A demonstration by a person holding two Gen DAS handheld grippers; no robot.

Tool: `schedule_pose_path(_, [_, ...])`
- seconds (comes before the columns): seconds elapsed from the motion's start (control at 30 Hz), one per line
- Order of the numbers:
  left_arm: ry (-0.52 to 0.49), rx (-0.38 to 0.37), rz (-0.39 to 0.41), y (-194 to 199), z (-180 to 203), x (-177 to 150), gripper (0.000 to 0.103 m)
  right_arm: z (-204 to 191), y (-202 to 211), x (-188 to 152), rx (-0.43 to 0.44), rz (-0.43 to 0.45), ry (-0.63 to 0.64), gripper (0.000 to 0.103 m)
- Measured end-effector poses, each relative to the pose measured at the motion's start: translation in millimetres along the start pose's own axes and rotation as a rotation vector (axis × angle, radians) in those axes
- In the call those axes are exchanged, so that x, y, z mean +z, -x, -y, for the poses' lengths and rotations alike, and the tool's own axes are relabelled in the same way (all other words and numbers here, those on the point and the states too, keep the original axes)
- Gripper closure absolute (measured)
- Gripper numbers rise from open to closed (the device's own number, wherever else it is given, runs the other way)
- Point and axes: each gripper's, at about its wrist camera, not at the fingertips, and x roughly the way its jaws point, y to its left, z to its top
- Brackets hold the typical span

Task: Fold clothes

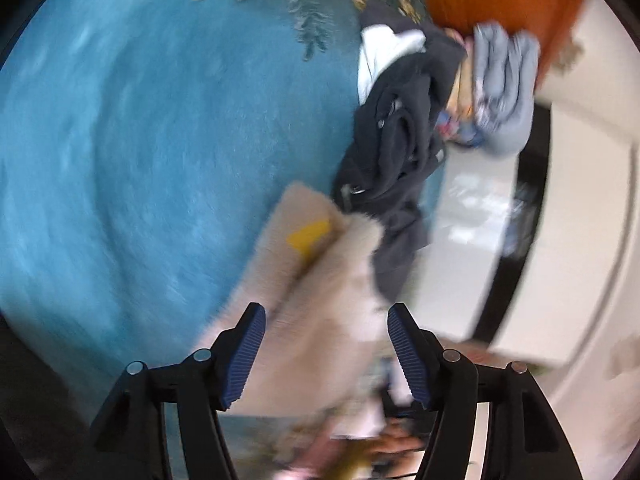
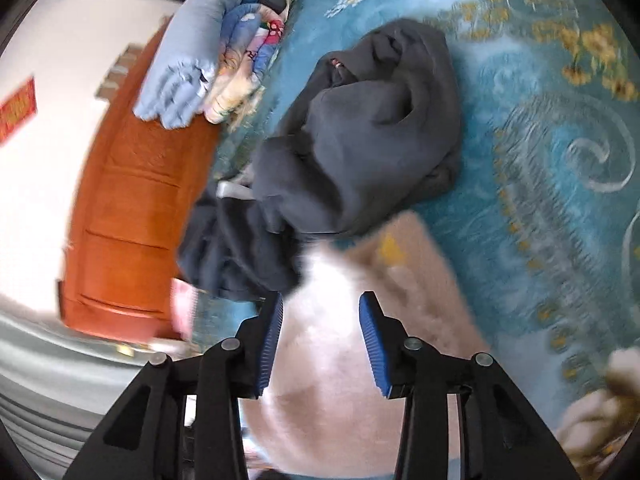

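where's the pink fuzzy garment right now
In both wrist views the pink fuzzy garment lies on the teal blanket, just ahead of both open tongs, with the dark grey hoodie beyond it.

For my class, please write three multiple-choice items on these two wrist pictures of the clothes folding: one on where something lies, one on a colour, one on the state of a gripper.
1. Where does the dark garment lie?
A. on the blue patterned cover
B. on the orange door
C. between the right gripper's fingers

2. What colour is the small tag on the fluffy beige garment?
A. red
B. yellow
C. green

3. How does the left gripper stand?
A. shut on the dark garment
B. out of view
C. open, fingers apart above the beige garment

Answers:
1 A: the blue patterned cover shows around the heap.
2 B: a yellow patch sits near the garment's edge.
3 C: a wide gap shows between its blue pads, with beige fabric seen through it.
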Motion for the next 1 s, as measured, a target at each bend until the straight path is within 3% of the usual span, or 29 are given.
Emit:
schedule_pose_path(0.13, [-0.130, 0.107, -0.001, -14.6, 14.8, -7.6, 0.036, 7.1, -10.8, -11.2, -0.138, -0.048, 0.099, 0.062])
schedule_pose_path(0.23, [-0.212, 0.170, 0.002, -24.7, 24.6, -13.3, 0.040, 8.1, -21.2, -20.7, -0.173, -0.073, 0.149, 0.059])
schedule_pose_path(0.27, [-0.239, 0.191, 0.003, -28.0, 27.9, -15.2, 0.047, 4.0, -22.8, -22.4, -0.189, -0.069, 0.185, 0.059])
schedule_pose_path(0.4, [-0.347, 0.274, 0.008, -41.4, 41.0, -22.9, 0.060, -7.8, -27.9, -25.7, -0.207, -0.066, 0.273, 0.063])
schedule_pose_path(0.43, [-0.375, 0.295, 0.009, -44.8, 44.2, -24.8, 0.071, -9.7, -28.1, -27.0, -0.214, -0.067, 0.288, 0.066])
schedule_pose_path(0.47, [-0.370, 0.292, 0.014, -43.6, 42.4, -24.7, 0.082, -11.6, -28.2, -28.5, -0.221, -0.068, 0.303, 0.074])
schedule_pose_path(0.57, [-0.346, 0.272, 0.030, -38.5, 34.8, -24.0, 0.089, -16.6, -27.8, -33.6, -0.229, -0.079, 0.344, 0.089])
schedule_pose_path(0.73, [-0.305, 0.238, 0.056, -30.0, 22.2, -22.7, 0.090, -16.7, -4.5, -31.6, -0.120, 0.013, 0.295, 0.091])
schedule_pose_path(1.0, [-0.235, 0.183, 0.096, -16.1, 1.4, -19.9, 0.090, 6.0, -12.0, -25.8, -0.153, 0.002, 0.214, 0.092])
